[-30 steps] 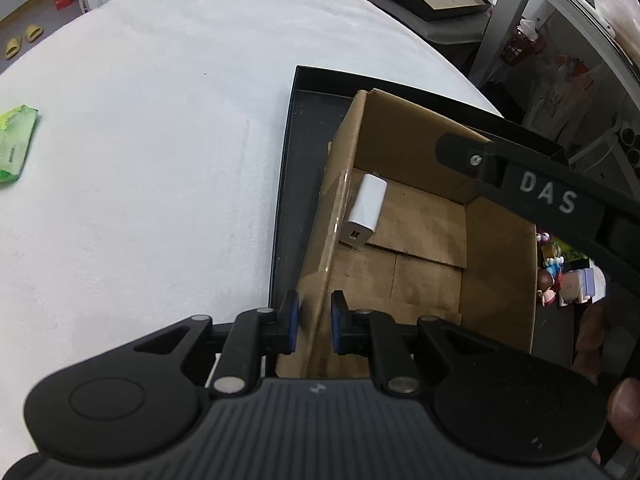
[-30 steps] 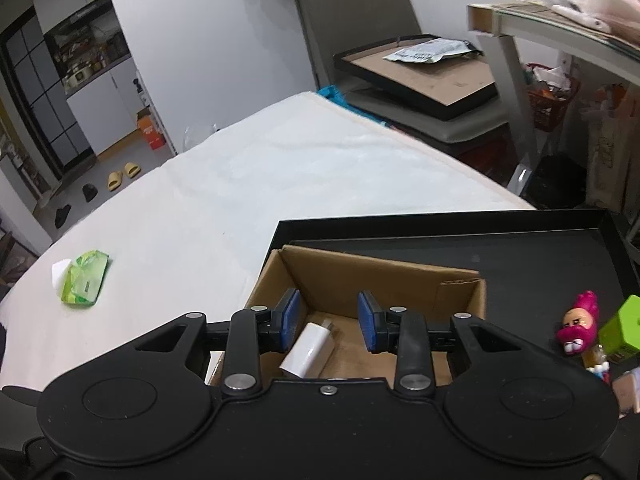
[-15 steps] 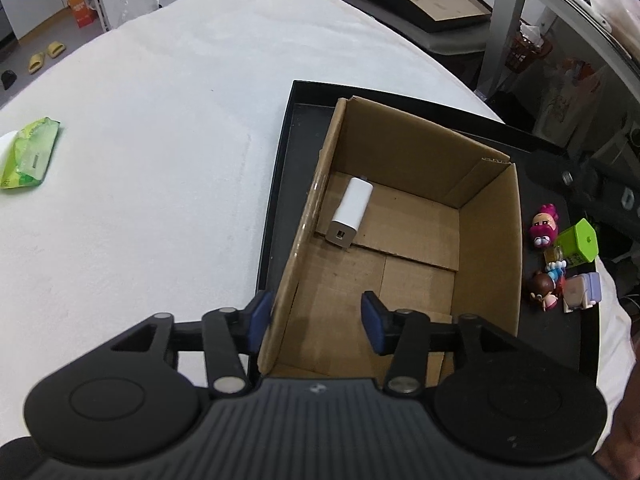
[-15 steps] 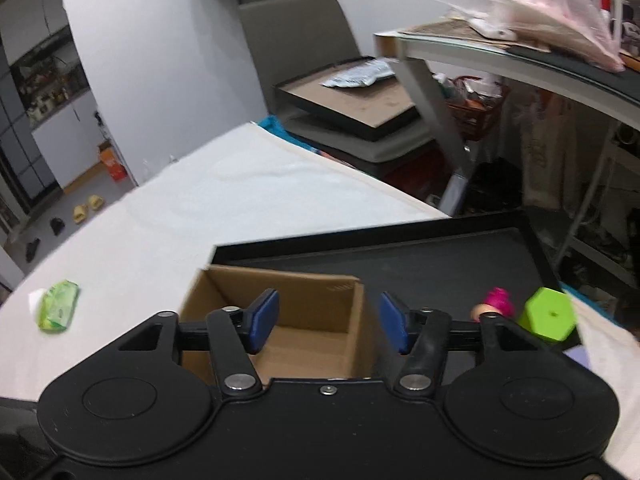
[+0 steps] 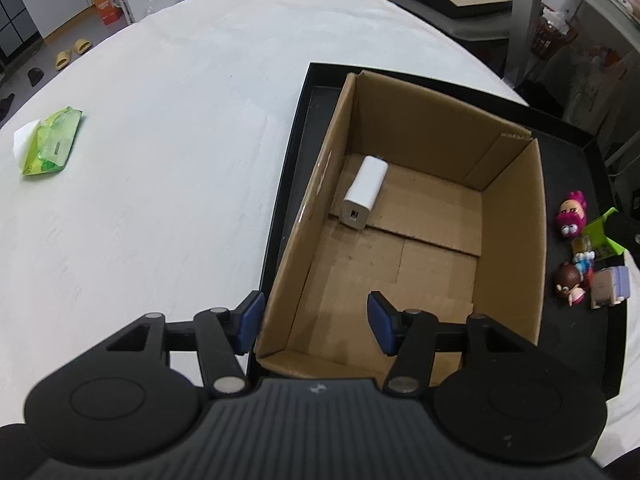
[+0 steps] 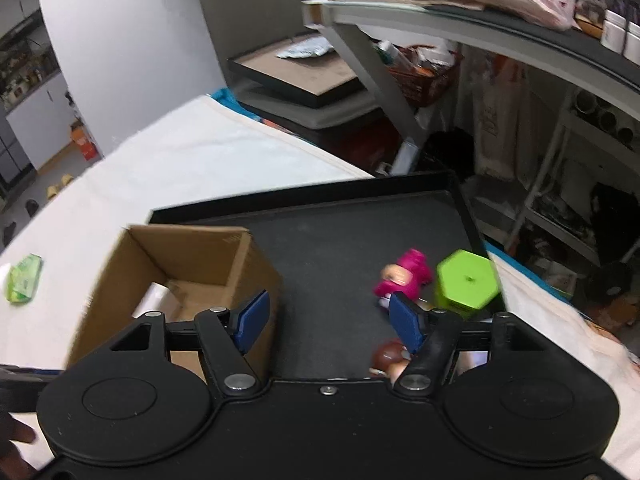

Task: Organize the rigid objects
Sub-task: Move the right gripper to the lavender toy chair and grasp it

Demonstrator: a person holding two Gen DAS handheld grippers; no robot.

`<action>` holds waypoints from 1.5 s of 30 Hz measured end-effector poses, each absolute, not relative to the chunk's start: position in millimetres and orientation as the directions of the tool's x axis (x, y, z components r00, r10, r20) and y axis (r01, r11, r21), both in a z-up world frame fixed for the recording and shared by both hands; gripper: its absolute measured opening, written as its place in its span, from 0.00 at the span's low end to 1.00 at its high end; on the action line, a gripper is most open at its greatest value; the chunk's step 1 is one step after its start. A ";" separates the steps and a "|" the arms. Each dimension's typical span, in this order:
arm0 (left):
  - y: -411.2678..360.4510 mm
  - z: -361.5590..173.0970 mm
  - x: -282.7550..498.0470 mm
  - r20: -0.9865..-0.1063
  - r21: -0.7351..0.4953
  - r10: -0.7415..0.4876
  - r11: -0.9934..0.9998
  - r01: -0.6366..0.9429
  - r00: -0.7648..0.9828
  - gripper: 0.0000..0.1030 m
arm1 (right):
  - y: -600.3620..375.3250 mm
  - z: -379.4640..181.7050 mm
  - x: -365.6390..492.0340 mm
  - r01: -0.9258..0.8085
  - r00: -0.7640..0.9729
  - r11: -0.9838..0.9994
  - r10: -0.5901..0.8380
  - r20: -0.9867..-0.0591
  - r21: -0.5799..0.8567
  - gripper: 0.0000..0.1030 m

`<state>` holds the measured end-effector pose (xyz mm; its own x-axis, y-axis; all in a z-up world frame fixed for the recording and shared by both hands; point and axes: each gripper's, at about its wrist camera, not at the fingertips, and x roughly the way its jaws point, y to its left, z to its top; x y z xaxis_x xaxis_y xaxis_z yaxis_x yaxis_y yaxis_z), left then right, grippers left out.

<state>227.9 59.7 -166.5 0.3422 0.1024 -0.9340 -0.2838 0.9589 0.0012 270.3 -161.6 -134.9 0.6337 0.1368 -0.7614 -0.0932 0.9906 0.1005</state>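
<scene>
An open cardboard box [image 5: 516, 236] [image 6: 240, 268] stands on a black tray [image 5: 576, 344] [image 6: 340, 248]. A white charger [image 5: 365, 191] [image 6: 150, 300] lies inside it by the left wall. Right of the box sit small toys: a pink figure [image 5: 571, 218] [image 6: 404, 276], a green hexagonal block [image 6: 466, 282] [image 5: 600, 232], a brown-haired figure [image 5: 570, 282] and a lilac piece [image 5: 610, 287]. My left gripper [image 5: 314, 322] is open, straddling the box's near left wall. My right gripper [image 6: 328, 320] is open and empty above the tray, between the box and the toys.
The tray rests on a white tablecloth [image 5: 160, 160]. A green wipes packet [image 5: 50, 146] [image 6: 24, 284] lies far left. Beyond the table stand a metal shelf rack [image 6: 520, 40] and a chair holding stacked trays [image 6: 296, 76].
Both grippers have opened wide. The left one pulled back and up from the box wall. The right one left the box, where the charger now lies, and swung right toward the toys.
</scene>
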 end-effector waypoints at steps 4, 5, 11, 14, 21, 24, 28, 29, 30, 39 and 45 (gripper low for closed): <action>55.1 -168.7 228.1 -0.938 0.024 0.121 0.958 -0.285 0.326 0.54 | -180.1 -143.2 267.9 -0.063 0.621 0.995 0.103 -0.777 0.082 0.67; 54.2 -168.9 228.6 -0.939 0.029 0.125 0.957 -0.288 0.322 0.54 | -184.4 -145.3 267.6 -0.056 0.619 0.996 0.091 -0.780 0.072 0.67; 46.7 -168.1 234.0 -0.942 0.067 0.162 0.949 -0.308 0.294 0.54 | -209.6 -161.5 268.8 -0.021 0.595 0.999 0.050 -0.802 0.046 0.74; 42.1 -167.4 237.0 -0.941 0.091 0.182 0.948 -0.304 0.287 0.55 | -222.9 -172.2 269.6 0.006 0.572 0.999 0.040 -0.819 0.053 0.74; 30.3 -167.0 247.8 -0.931 0.166 0.251 0.937 -0.307 0.263 0.56 | -237.1 -192.0 279.2 0.025 0.551 0.999 0.010 -0.834 0.028 0.73; 28.6 -169.0 250.3 -0.929 0.186 0.271 0.931 -0.313 0.252 0.57 | -239.0 -195.8 283.3 0.026 0.553 1.000 -0.006 -0.833 0.010 0.73; 24.8 -169.5 253.8 -0.927 0.208 0.290 0.926 -0.316 0.238 0.57 | -243.4 -200.5 287.7 0.028 0.550 0.999 -0.001 -0.835 0.017 0.68; 24.3 -168.9 254.8 -0.927 0.211 0.292 0.925 -0.315 0.237 0.57 | -244.5 -202.1 289.5 0.031 0.548 0.999 -0.001 -0.836 0.018 0.65; 24.2 -168.1 256.0 -0.926 0.212 0.292 0.925 -0.314 0.237 0.57 | -245.1 -204.3 291.5 0.032 0.544 0.999 -0.002 -0.839 0.018 0.62; 25.2 -164.7 262.8 -0.927 0.201 0.287 0.924 -0.326 0.243 0.57 | -235.9 -206.6 286.3 -0.018 0.554 0.999 -0.018 -0.832 -0.033 0.44; 26.4 -164.0 260.1 -0.929 0.184 0.270 0.930 -0.319 0.252 0.57 | -234.3 -205.0 286.5 -0.025 0.559 0.999 -0.006 -0.829 -0.024 0.43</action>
<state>260.1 26.4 -164.0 0.2516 0.2701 -0.9294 -0.3192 0.9297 0.1838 286.5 -234.3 -205.0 0.5588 -0.0064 -0.8293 -0.0250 0.9994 -0.0245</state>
